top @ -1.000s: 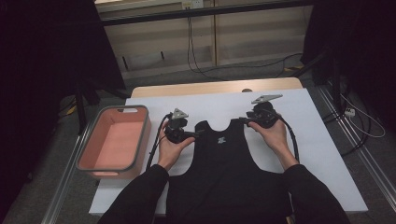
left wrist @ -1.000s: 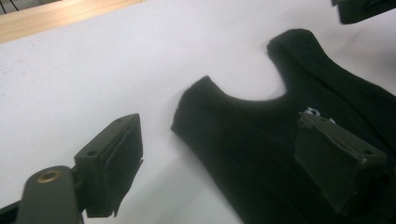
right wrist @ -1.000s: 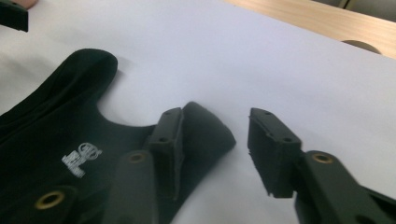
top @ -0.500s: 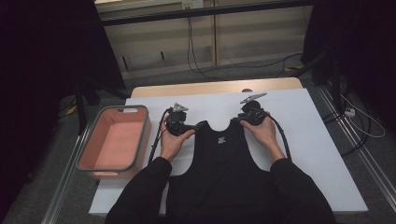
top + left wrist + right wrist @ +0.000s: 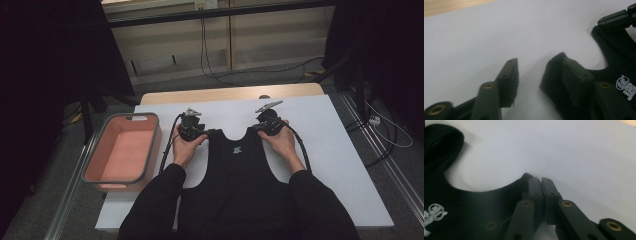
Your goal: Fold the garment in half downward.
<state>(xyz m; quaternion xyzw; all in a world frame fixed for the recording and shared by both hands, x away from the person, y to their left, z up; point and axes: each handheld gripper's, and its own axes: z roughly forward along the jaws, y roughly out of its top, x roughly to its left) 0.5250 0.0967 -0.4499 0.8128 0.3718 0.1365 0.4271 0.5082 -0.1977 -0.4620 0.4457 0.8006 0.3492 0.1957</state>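
So the black vest (image 5: pixel 239 165) is lying flat on the white table (image 5: pixel 325 150), neck end away from the person, pretty well spread out already. The right gripper (image 5: pixel 541 183) is clamped on its shoulder strap, while the left gripper (image 5: pixel 537 75) has its jaws apart, one resting on the other strap, nothing pinched. I'd guess folding hasn't started, and the pink bin (image 5: pixel 122 150) to the left sits empty.
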